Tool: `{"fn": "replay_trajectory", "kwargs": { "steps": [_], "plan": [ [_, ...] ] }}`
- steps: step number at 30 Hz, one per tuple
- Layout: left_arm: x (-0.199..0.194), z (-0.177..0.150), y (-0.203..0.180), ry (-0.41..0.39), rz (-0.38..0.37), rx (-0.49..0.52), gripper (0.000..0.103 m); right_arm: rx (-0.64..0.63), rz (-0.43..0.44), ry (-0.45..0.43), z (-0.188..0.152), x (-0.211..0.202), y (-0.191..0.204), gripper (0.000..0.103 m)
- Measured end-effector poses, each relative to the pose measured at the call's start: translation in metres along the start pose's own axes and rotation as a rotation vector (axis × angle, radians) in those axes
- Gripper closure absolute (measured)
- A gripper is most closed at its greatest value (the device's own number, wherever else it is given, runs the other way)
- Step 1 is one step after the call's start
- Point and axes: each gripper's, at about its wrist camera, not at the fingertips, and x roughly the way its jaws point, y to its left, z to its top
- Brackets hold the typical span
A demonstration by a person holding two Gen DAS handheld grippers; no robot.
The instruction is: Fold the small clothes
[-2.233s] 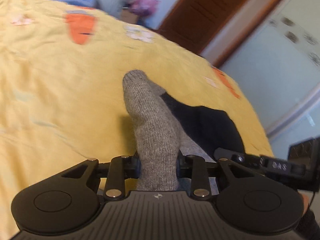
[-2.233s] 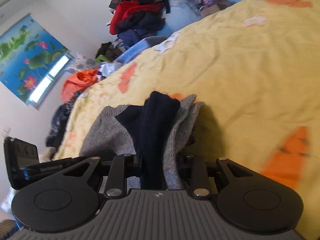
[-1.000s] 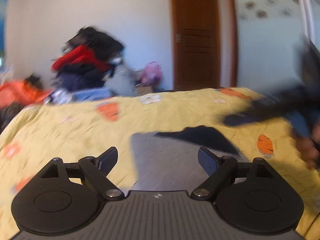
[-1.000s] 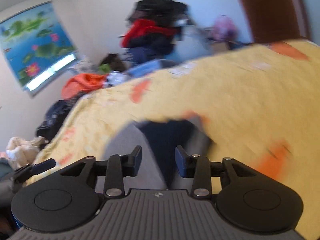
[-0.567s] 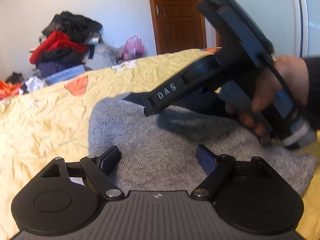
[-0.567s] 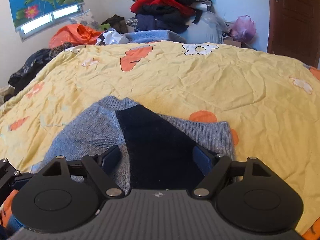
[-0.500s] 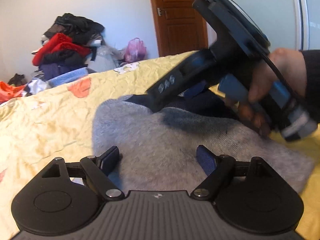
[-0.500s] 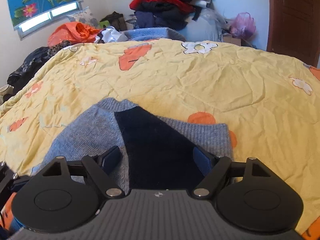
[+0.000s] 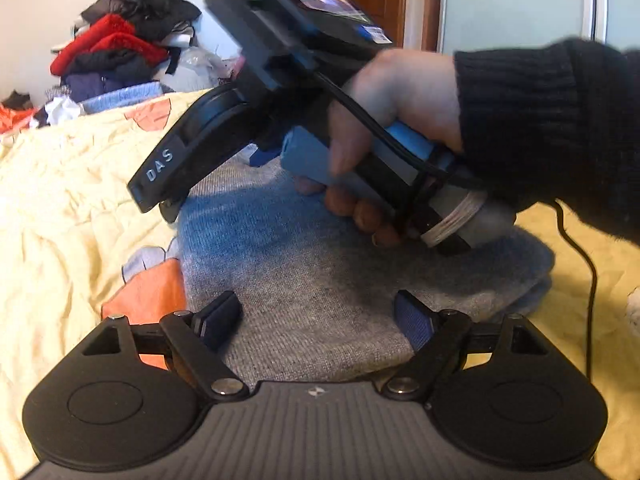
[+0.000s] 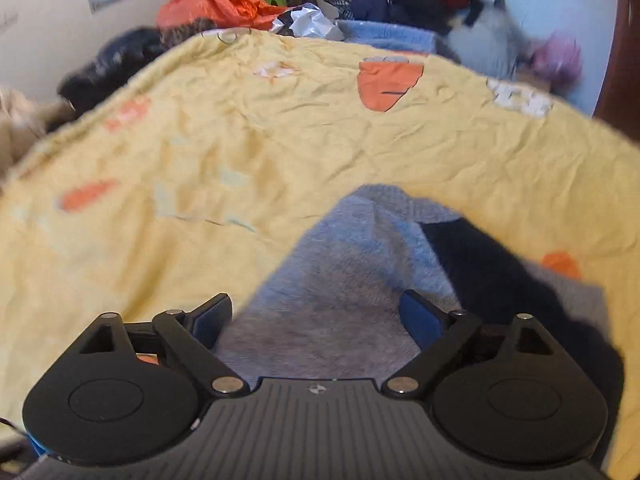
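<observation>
Both claws are off the cloth. My left gripper (image 9: 318,314) hangs with its jaws spread wide over the near end of the grey sweater (image 9: 320,280), pads clear of the knit and nothing pinched between them. My right gripper (image 10: 316,314) is opening its jaws, and though the sweater shows in the gap, the pads do not press on it.

Taking the orange carrot print (image 9: 148,300) on the yellow bedspread (image 9: 60,220) as my landmark: in the left wrist view the sweater lies flat just beside that print, its edge touching or overlapping it, and runs away from it toward my right hand (image 9: 400,120), which holds the other tool above the cloth.

By my judgement, a fold is already in. The garment reads as a compact doubled slab, with a thick rounded edge on the side far from the carrot and a navy panel (image 10: 480,272) showing on top in the right wrist view. What looks left is at least one more fold to shorten it, then smoothing; I cannot tell where the sleeves ended up.

Its long axis runs from my left claw outward toward the far side of the bed. In the right wrist view the far end narrows to a ribbed grey band, likely the neck or hem; I cannot say which.
</observation>
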Motion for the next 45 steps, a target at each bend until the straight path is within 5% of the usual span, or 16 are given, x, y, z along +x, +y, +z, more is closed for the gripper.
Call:
{"fn": "replay_trajectory", "kwargs": {
  "steps": [5,9,13,17,21,24,25,26,28,33,37,39,40,41,43,45],
  "plan": [
    [-0.029,0.002,0.012,-0.024,0.026,-0.104,0.018,0.131,0.051,-0.048,0.002,-0.044,-0.012,0.019],
    [-0.051,-0.011,0.049,0.003,0.012,-0.286,0.018,0.322,0.136,-0.199,-0.044,-0.130,-0.053,0.011],
    [-0.050,-0.019,0.083,0.072,-0.055,-0.484,0.018,0.513,0.166,-0.159,-0.113,-0.169,-0.089,0.017],
    [-0.046,-0.023,0.102,0.094,-0.129,-0.610,0.018,0.647,0.216,-0.121,-0.170,-0.178,-0.098,0.044],
    [-0.041,-0.016,0.095,0.120,-0.189,-0.660,0.018,0.684,0.253,-0.102,-0.190,-0.176,-0.092,0.050],
    [-0.030,-0.013,0.091,0.122,-0.167,-0.640,0.021,0.664,0.252,-0.091,-0.188,-0.173,-0.088,0.057],
    [-0.030,-0.012,0.088,0.124,-0.146,-0.620,0.034,0.655,0.235,-0.081,-0.186,-0.171,-0.087,0.068],
    [-0.030,-0.010,0.085,0.137,-0.127,-0.598,0.058,0.650,0.214,-0.069,-0.186,-0.169,-0.088,0.082],
    [-0.028,-0.008,0.078,0.169,-0.071,-0.539,0.081,0.635,0.200,-0.055,-0.186,-0.166,-0.090,0.083],
    [-0.031,-0.005,0.084,0.202,-0.093,-0.460,0.091,0.535,0.172,-0.046,-0.185,-0.178,-0.073,0.086],
    [-0.036,-0.002,0.080,0.185,-0.094,-0.417,0.085,0.634,0.225,-0.055,-0.197,-0.169,-0.086,0.078],
    [-0.044,0.001,0.086,0.161,-0.134,-0.450,0.066,0.687,0.264,-0.069,-0.197,-0.174,-0.093,0.050],
    [-0.047,0.003,0.091,0.144,-0.152,-0.478,0.039,0.704,0.285,-0.088,-0.196,-0.178,-0.097,0.024],
    [-0.050,0.005,0.097,0.115,-0.153,-0.516,0.015,0.716,0.289,-0.124,-0.194,-0.185,-0.101,0.011],
    [-0.053,0.008,0.107,0.041,-0.108,-0.582,0.011,0.732,0.288,-0.192,-0.188,-0.193,-0.112,0.010],
    [-0.041,0.012,0.114,0.061,-0.118,-0.611,0.011,0.769,0.310,-0.193,-0.181,-0.186,-0.127,0.012]
  ]
}}
